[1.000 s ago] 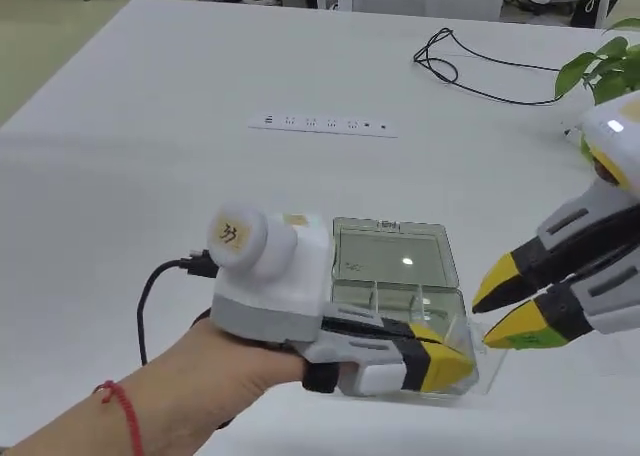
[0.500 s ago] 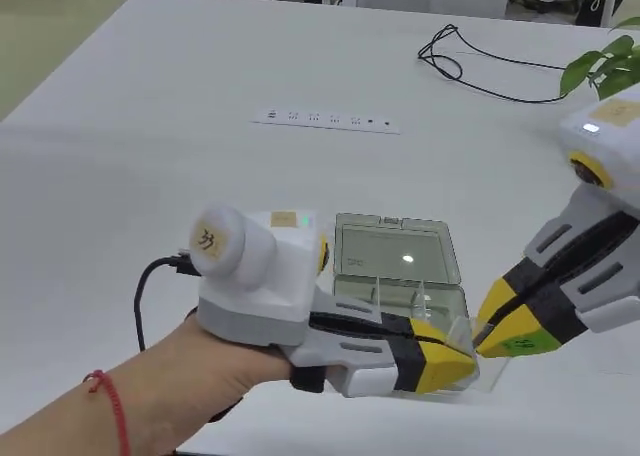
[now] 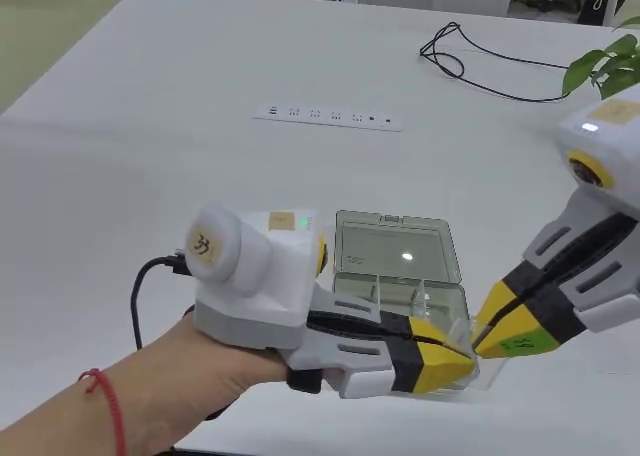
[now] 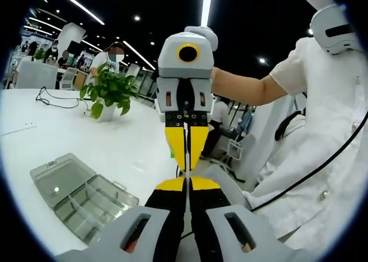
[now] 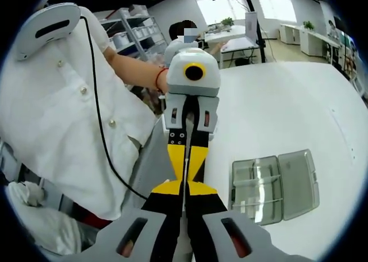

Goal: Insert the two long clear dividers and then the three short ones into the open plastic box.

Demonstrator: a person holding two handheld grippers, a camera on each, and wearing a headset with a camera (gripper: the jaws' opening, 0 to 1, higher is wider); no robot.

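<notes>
- Left gripper (image 3: 445, 362) and right gripper (image 3: 492, 338), both with jaws pressed together, meet tip to tip, probably to pass a clear divider; we cannot confirm one is pinched.
- The open plastic box (image 3: 440, 294) lies just beneath them, ready for insertion.

The plastic box (image 3: 395, 248) lies on the table (image 3: 150, 126), power strip (image 3: 325, 117) behind it.

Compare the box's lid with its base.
The lid is one undivided panel; the base is split into compartments by dividers. The lid looks shallow, the base deeper-walled. Both are clear plastic, joined along one edge, lying open on the white table.
</notes>
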